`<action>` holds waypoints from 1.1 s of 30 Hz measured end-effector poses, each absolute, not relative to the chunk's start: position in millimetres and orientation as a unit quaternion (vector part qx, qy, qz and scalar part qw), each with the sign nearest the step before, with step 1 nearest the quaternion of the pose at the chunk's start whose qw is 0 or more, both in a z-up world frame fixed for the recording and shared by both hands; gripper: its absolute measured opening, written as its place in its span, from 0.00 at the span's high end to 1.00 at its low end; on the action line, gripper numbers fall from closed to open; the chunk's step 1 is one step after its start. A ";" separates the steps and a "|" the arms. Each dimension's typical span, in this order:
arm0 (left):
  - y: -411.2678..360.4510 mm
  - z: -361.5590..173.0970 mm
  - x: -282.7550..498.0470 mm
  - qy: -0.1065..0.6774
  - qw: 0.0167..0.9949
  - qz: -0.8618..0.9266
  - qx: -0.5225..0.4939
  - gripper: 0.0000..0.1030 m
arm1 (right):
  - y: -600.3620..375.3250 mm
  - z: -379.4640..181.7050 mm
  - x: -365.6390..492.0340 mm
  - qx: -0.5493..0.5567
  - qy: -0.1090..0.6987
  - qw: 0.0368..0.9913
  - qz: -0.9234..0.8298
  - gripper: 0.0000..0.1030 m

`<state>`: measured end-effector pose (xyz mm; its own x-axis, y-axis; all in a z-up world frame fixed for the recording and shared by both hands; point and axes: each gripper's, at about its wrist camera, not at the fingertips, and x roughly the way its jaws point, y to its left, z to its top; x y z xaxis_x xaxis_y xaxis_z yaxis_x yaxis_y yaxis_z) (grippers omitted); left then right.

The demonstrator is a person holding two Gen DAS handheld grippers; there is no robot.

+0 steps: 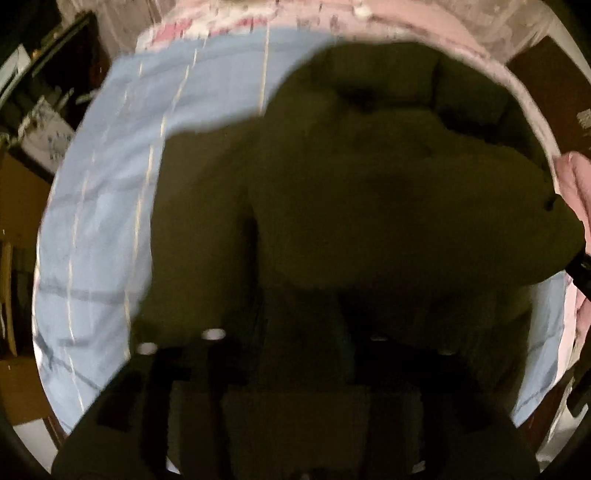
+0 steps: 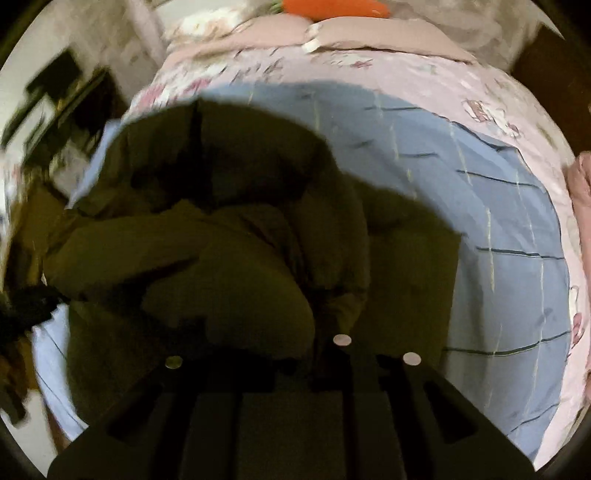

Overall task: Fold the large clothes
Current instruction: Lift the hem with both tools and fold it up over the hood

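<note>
— Two grippers, one big dark olive coat (image 2: 207, 251). Which step are we at?

— A fold across the body, by my reading. The coat lies on the blue checked sheet (image 2: 480, 221), bunched toward the sheet's left side in the right wrist view, with a thick flap doubled over its middle.

— What has the right gripper (image 2: 295, 365) got?

— Its fingers are dark against dark cloth. They stand nearly together, and I judge them pinched on the coat's hem, though the contact itself is murky.

— And the left gripper (image 1: 295, 343)?

— Its fingers stand about halfway apart over the coat. Whether cloth sits between them, I cannot tell.

— Next move?

— Probably laying the flap flat and square on the sheet, then smoothing it. The coat looks puffy and heavy, so it may spring back.

— Anything beyond the sheet?

— A pink floral quilt (image 2: 406, 74), with an orange cushion (image 2: 332, 8) past its far edge.
</note>
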<state>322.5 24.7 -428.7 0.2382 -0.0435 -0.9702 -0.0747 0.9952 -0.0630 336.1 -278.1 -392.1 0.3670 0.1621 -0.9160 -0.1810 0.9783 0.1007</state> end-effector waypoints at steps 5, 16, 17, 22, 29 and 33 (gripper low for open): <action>10.6 -429.0 281.5 0.621 0.783 -0.033 -0.012 0.23 | -272.1 -419.9 300.7 -0.082 0.571 0.810 0.108 0.35; 6.4 -291.7 348.9 0.497 0.862 -0.064 -0.073 0.04 | -313.4 -330.9 305.5 0.093 0.532 0.841 0.045 0.07; 3.8 -287.0 372.0 0.491 0.867 -0.054 -0.074 0.04 | -303.3 -319.6 329.1 0.095 0.513 0.852 0.040 0.07; -28.3 -302.8 492.6 0.487 0.870 -0.012 -0.073 0.04 | -254.9 -311.7 443.9 0.099 0.477 0.873 0.019 0.07; -45.7 -419.2 557.8 0.591 0.802 0.040 -0.073 0.17 | -222.5 -398.7 524.3 0.035 0.515 0.855 -0.046 0.07; -46.5 -462.0 523.4 0.581 0.812 0.036 -0.040 0.14 | -215.3 -452.0 497.3 -0.004 0.508 0.861 -0.028 0.05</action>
<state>523.4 -46.5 -462.0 0.3219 0.0111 -0.9467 -0.1048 0.9942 -0.0240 497.3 -215.3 -452.0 0.4825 -0.0531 -0.8743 0.0442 0.9984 -0.0363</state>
